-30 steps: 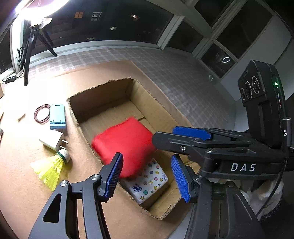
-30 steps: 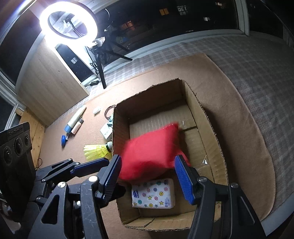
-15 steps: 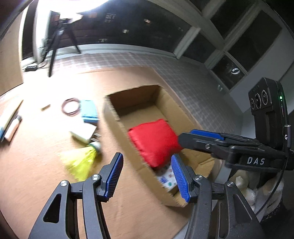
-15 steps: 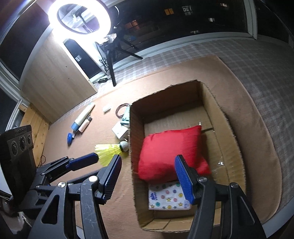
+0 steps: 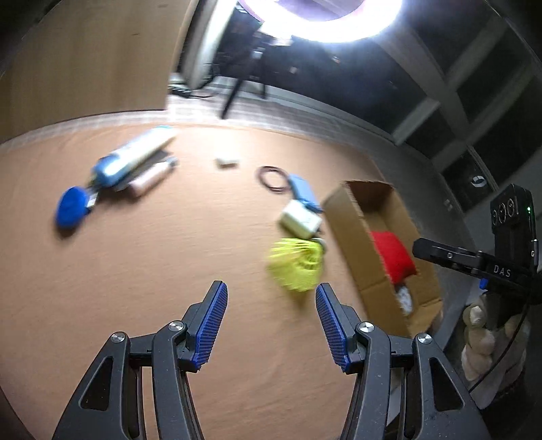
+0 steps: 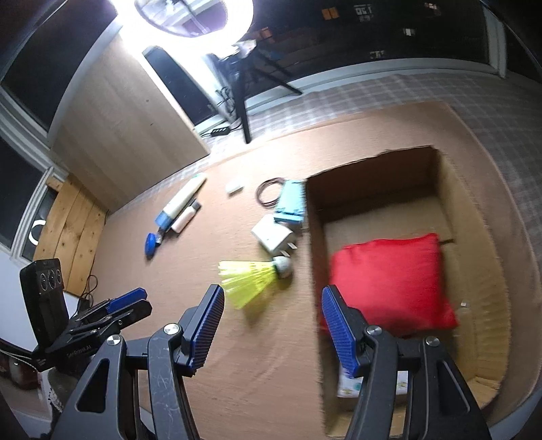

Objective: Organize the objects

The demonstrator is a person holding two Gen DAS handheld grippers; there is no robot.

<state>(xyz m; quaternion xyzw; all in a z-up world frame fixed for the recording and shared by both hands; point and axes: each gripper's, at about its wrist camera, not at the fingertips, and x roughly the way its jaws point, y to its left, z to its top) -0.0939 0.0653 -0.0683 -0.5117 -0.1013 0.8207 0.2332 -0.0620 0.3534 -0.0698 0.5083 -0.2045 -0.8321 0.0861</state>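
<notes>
Left gripper [image 5: 271,325] — jaws apart, empty — has swung from the cardboard box [image 5: 349,230] toward the yellow shuttlecock [image 5: 294,267].

Ring light [image 6: 184,13], dark windows [image 6: 389,30]

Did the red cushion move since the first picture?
Yes. The red cushion has settled flat onto the floor of the cardboard box, now covering most of the patterned packet that showed fully before.

matt cardboard box [image 6: 440,189], red cloth cushion [image 6: 389,274], brown felt mat [image 6: 210,338].
</notes>
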